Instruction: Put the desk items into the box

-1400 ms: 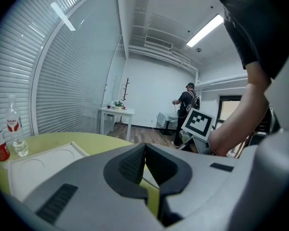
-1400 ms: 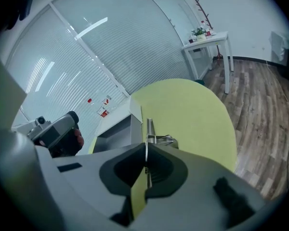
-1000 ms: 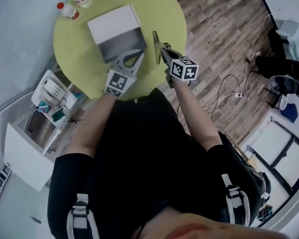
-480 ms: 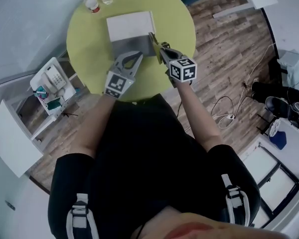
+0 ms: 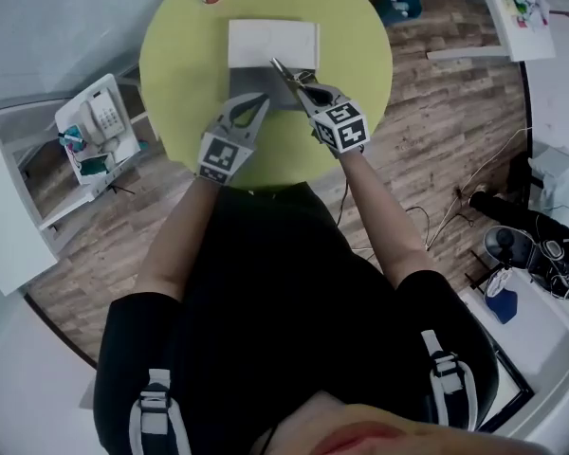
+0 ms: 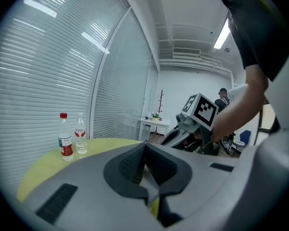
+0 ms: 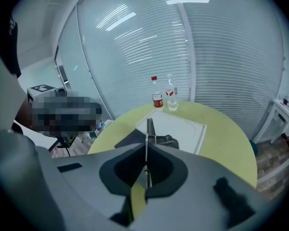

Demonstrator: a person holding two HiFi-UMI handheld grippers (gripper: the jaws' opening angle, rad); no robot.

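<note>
Right claw [image 7: 146,148] clamped on a thin grey strip [image 7: 150,129] above the open white box [image 5: 273,45] mid-surface [image 5: 171,55]; left claw [image 6: 145,147] closed, empty. Likely next: release it inside.

Wood-plank floor [image 5: 436,112], blind-covered glass walls [image 6: 38,71]

The round table [image 5: 171,55] had a smooth matt yellow-green top, the floor [image 5: 436,131] was wood plank, the box [image 5: 270,44] matt white, the red-capped bottle [image 7: 157,97] clear glossy plastic, the left gripper [image 6: 145,145] matt grey plastic with ribbed black pads [image 6: 131,163], and the thin strip [image 7: 150,126] in the right gripper [image 7: 146,147] looked like bare metal.
</note>
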